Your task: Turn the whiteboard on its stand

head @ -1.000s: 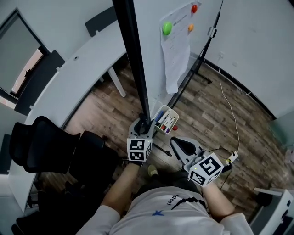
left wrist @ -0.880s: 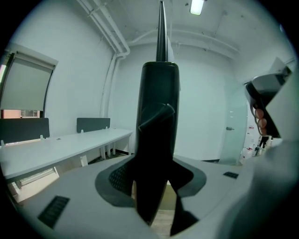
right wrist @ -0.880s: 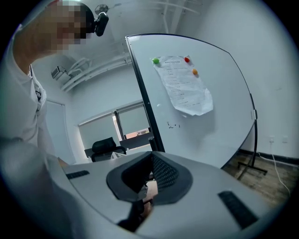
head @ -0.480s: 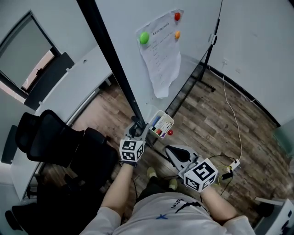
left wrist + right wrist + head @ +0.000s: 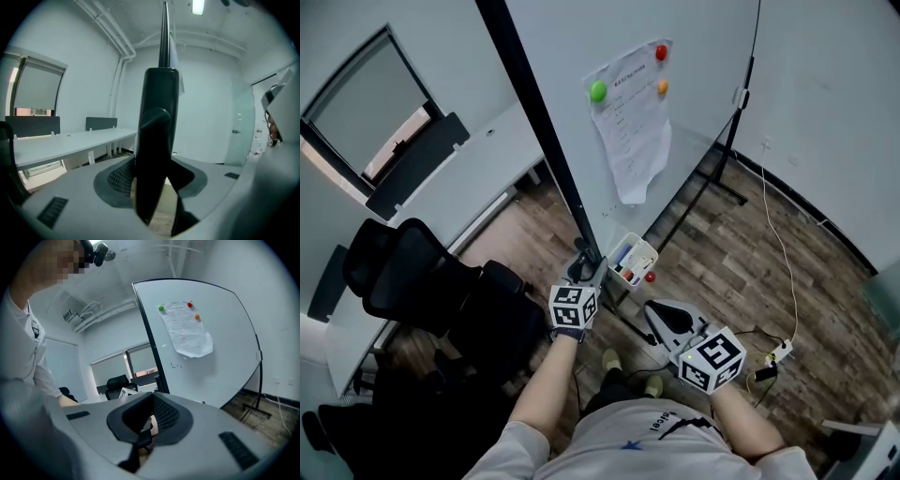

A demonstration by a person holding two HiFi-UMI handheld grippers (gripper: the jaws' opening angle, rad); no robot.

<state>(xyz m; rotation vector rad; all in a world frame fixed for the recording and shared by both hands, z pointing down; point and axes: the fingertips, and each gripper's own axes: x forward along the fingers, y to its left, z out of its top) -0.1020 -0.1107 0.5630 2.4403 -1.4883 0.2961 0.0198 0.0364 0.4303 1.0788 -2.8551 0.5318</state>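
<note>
Black-framed white whiteboard (image 5: 694, 56) seems mid-turn, left claw (image 5: 584, 264) clenched on its frame edge, right claw (image 5: 664, 315) closed empty beside it.

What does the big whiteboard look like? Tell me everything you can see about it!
The whiteboard is big, white and smooth, with a thin black frame, and it stands on a black stand. A paper sheet, curling at the bottom, hangs on it under a green magnet, a red magnet and an orange magnet. A small marker tray sits at its lower edge. The left gripper is clamped on its black side edge.
</note>
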